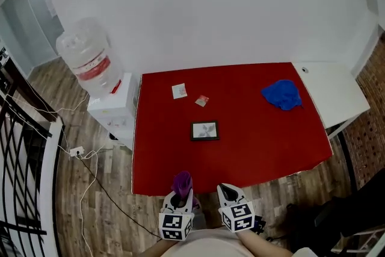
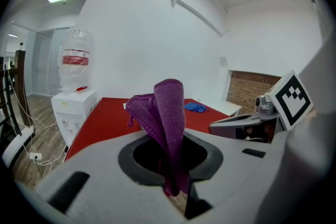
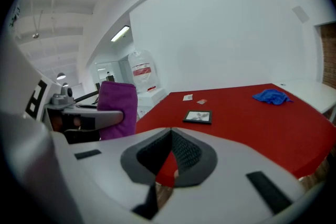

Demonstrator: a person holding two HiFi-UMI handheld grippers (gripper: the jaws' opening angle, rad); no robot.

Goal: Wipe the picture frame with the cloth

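A small black picture frame [image 1: 204, 130] lies flat near the middle of the red table [image 1: 258, 147]; in the right gripper view the frame [image 3: 198, 117] is ahead, well beyond the jaws. My left gripper [image 1: 180, 192] hovers at the table's near edge, shut on a folded purple cloth [image 1: 181, 182] that sticks up out of its jaws [image 2: 168, 113]. Beside it, my right gripper [image 1: 227, 192] is shut with nothing in it; its jaws meet in the right gripper view [image 3: 170, 136]. Both grippers are short of the frame.
A crumpled blue cloth [image 1: 282, 94] lies at the table's far right. Two small paper cards [image 1: 179, 91] [image 1: 202, 100] lie behind the frame. A water dispenser [image 1: 96, 69] stands left of the table, a white side table [image 1: 331, 90] to its right. Cables trail on the wooden floor.
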